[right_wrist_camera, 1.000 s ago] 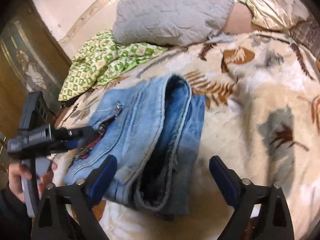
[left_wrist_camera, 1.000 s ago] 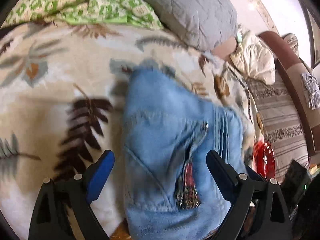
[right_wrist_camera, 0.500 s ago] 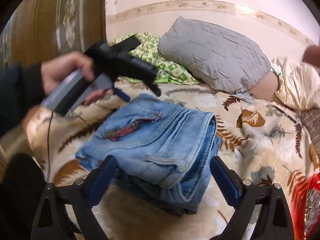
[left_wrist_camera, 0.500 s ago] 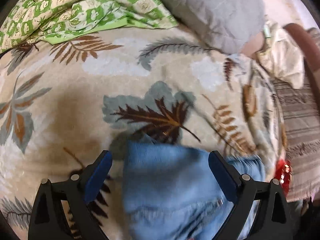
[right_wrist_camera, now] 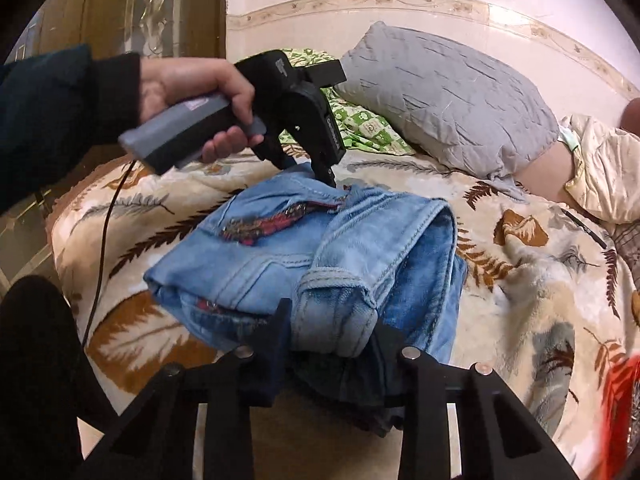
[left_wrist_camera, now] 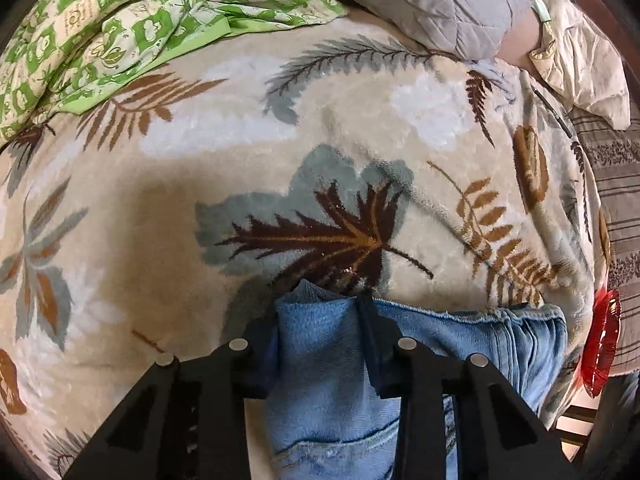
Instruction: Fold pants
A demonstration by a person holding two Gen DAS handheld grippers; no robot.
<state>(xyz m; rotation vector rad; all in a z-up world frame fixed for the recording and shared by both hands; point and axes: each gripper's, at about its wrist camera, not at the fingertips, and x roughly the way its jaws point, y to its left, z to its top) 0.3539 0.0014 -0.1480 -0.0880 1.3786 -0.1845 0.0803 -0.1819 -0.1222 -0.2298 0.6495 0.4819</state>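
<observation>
Folded light-blue denim pants on leaf-patterned beige blanket. Left gripper and right gripper, jaws just closed, each clench opposite edges, likely for next fold.

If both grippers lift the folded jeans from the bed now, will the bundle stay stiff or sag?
The folded jeans will likely sag between the grips: the denim is soft, in loose layers. The left hand-held gripper pinches only a thin far edge and the right hand-held gripper one thick fold, so inner layers may slip out.
</observation>
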